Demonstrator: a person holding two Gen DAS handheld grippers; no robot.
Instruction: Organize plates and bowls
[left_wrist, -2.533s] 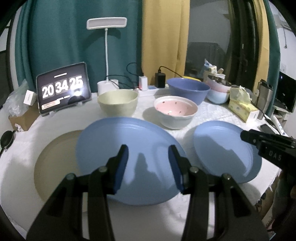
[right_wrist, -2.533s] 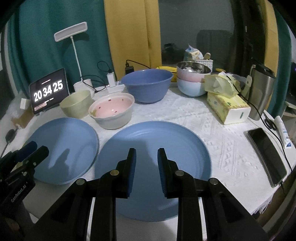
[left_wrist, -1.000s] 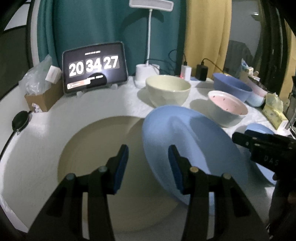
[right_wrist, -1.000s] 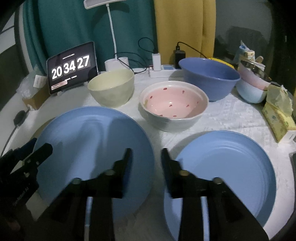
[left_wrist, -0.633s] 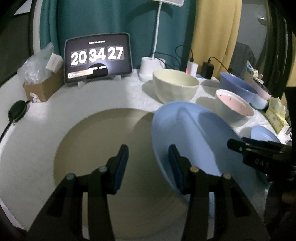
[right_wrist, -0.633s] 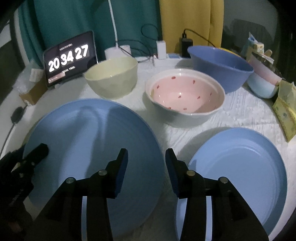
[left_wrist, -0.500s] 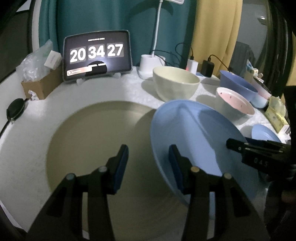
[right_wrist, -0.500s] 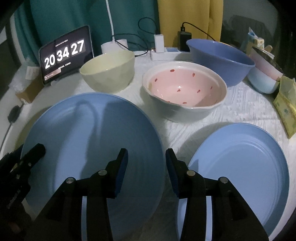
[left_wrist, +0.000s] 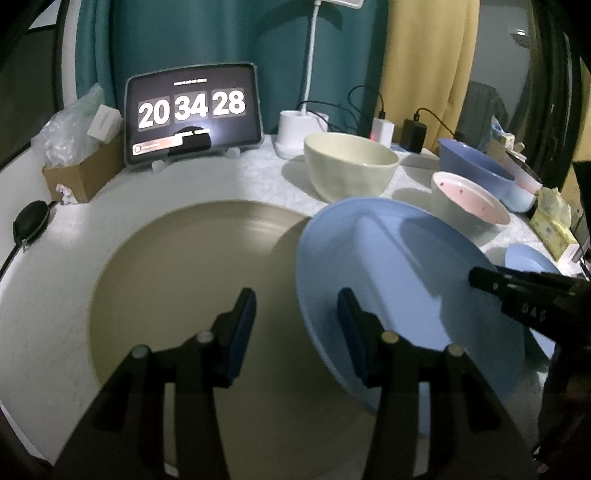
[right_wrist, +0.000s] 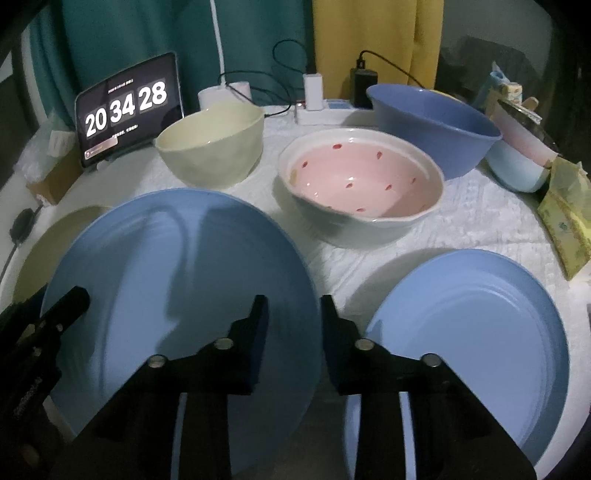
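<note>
I am working on stacking the plates. The big blue plate (right_wrist: 177, 295) sits tilted, its left part over the tan plate (left_wrist: 192, 295) on the worktop (right_wrist: 480, 221). My right tongs (right_wrist: 291, 325) have just been closing around its right rim, but I can't tell if they pinch it yet. My left tongs (left_wrist: 295, 325) are apart, holding nothing, one finger on each side of the plate's left rim. Both point down at a slant. Next, I think, I should get a firm grip and slide the plate squarely over the tan one.

Both wrist views look down close, sharing large blue plate (left_wrist: 399, 280)
</note>
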